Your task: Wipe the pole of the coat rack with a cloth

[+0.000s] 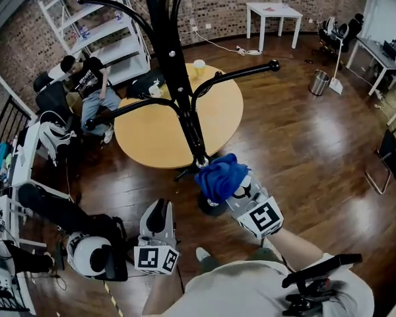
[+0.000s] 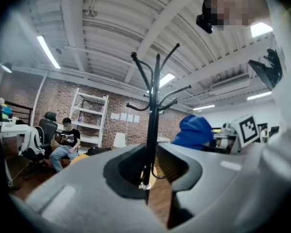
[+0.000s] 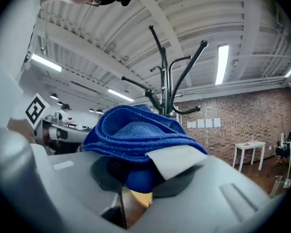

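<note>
I am holding the cloth (image 1: 219,174) in the right gripper (image 1: 232,189), whose jaws are clamping on its lower folds. Most of the blue bundle is bulging out past the tips, which I judge is giving me a soft pad to press against the metal. The cloth is sitting low beside the pole (image 1: 178,78), near the foot of the rack. From the head view I cannot tell whether it is touching yet. In the right gripper view the pole is rising directly behind the bundle, so I am aiming along it.

The left gripper (image 1: 157,211) is hanging back, nearer my body and well apart from the rack. Its jaws are together with nothing between them, and it is looking at the pole from a distance. I reckon I am sparing it until the rack needs steadying.
</note>
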`<move>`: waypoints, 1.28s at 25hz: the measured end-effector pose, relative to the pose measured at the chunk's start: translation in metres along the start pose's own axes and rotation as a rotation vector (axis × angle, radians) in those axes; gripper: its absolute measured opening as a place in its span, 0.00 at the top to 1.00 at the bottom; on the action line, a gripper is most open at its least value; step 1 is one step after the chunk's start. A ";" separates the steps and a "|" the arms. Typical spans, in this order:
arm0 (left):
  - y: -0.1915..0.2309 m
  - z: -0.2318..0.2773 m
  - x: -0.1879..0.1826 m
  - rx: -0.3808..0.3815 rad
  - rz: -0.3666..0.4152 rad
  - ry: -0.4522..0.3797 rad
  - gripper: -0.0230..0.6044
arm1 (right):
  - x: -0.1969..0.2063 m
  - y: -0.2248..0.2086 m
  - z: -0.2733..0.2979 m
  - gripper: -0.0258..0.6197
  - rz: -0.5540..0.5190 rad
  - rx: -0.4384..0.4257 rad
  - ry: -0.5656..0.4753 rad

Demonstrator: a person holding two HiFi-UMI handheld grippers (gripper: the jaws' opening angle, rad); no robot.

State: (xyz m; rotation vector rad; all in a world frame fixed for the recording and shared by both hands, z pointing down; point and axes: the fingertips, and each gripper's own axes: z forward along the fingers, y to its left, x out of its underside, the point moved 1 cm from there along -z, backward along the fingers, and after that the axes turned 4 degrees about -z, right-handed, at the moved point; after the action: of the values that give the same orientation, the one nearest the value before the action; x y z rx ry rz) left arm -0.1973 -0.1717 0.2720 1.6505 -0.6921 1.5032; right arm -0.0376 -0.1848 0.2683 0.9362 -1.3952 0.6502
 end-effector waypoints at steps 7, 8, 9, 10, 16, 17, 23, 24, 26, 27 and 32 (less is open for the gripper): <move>-0.075 0.026 0.013 -0.149 -0.014 -0.079 0.85 | 0.000 -0.058 -0.077 0.82 0.064 -0.193 -0.021; -0.081 0.028 0.018 -0.178 -0.021 -0.066 0.84 | 0.002 -0.060 -0.083 0.82 0.077 -0.233 -0.026; -0.086 0.027 0.024 -0.201 -0.023 -0.059 0.84 | 0.005 -0.061 -0.088 0.82 0.090 -0.271 -0.026; -0.089 0.026 0.028 -0.220 -0.019 -0.054 0.84 | 0.008 -0.059 -0.092 0.82 0.102 -0.304 -0.019; -0.080 0.027 0.069 -0.268 -0.021 -0.024 0.84 | 0.059 -0.030 -0.100 0.82 0.162 -0.454 0.033; -0.074 0.028 0.083 -0.263 -0.012 -0.031 0.84 | 0.081 -0.021 -0.101 0.82 0.168 -0.479 0.046; -0.020 0.035 0.216 -0.286 -0.033 -0.053 0.84 | 0.240 -0.015 -0.013 0.82 0.102 -0.504 0.088; -0.011 0.037 0.239 -0.288 -0.040 -0.048 0.84 | 0.251 -0.020 0.014 0.82 0.073 -0.513 0.061; 0.007 0.038 0.278 -0.300 -0.042 -0.053 0.84 | 0.270 -0.022 0.054 0.82 0.021 -0.525 0.020; 0.014 0.039 0.295 -0.308 -0.041 -0.061 0.84 | 0.281 -0.020 0.065 0.82 0.007 -0.523 0.011; 0.042 0.053 0.387 -0.316 -0.007 -0.066 0.84 | 0.389 -0.004 0.077 0.82 0.023 -0.493 0.014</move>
State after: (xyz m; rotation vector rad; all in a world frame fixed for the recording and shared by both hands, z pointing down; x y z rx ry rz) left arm -0.1435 -0.1959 0.6605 1.4635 -0.9087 1.2640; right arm -0.0344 -0.3083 0.6450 0.5224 -1.4644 0.3025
